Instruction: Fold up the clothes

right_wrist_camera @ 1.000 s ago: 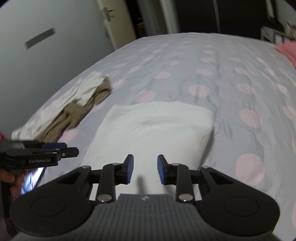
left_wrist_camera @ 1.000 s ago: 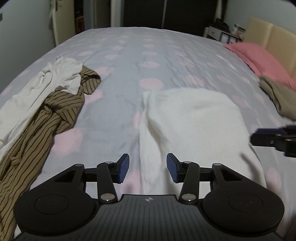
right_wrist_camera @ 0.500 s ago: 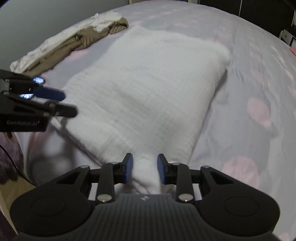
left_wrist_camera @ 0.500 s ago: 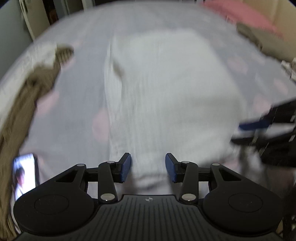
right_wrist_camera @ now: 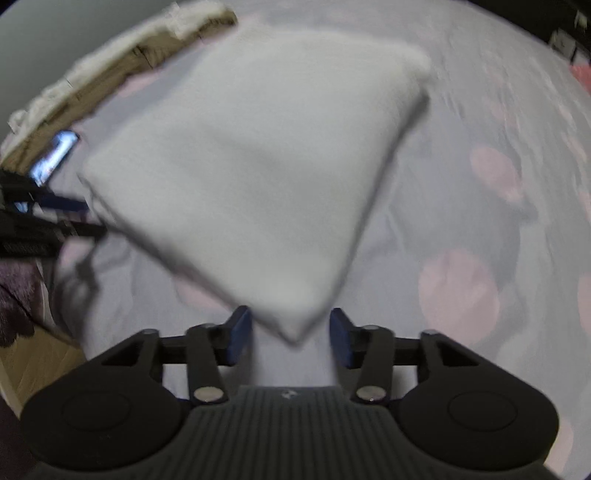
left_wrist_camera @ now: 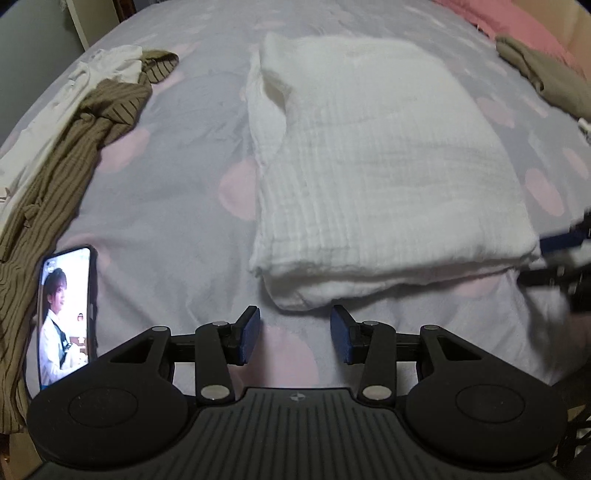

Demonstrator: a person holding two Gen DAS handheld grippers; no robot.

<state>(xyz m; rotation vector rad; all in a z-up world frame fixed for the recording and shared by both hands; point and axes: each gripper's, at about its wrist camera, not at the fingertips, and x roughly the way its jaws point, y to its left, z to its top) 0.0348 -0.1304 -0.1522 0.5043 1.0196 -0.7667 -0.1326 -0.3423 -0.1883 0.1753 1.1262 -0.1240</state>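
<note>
A folded white cloth (left_wrist_camera: 369,166) lies flat on the grey bed sheet with pink dots (left_wrist_camera: 166,177). My left gripper (left_wrist_camera: 295,328) is open just short of the cloth's near left corner, with only sheet between its fingers. In the right wrist view the cloth (right_wrist_camera: 258,166) is blurred, and its near right corner reaches in between the fingers of my right gripper (right_wrist_camera: 291,332). Those jaws are opening and the pads stand clear of the fabric. Each gripper shows at the edge of the other's view: the right gripper (left_wrist_camera: 539,258) and the left gripper (right_wrist_camera: 88,218).
A phone with a lit screen (left_wrist_camera: 66,314) lies on the sheet left of my left gripper. Beside it stretch a brown striped garment (left_wrist_camera: 74,155) and a white garment (left_wrist_camera: 55,110). At the far right are an olive garment (left_wrist_camera: 546,77) and a pink pillow (left_wrist_camera: 517,22).
Both grippers sank and tipped down toward the cloth's near edge. The right jaws widened around the corner. The phone came into the left wrist view.
</note>
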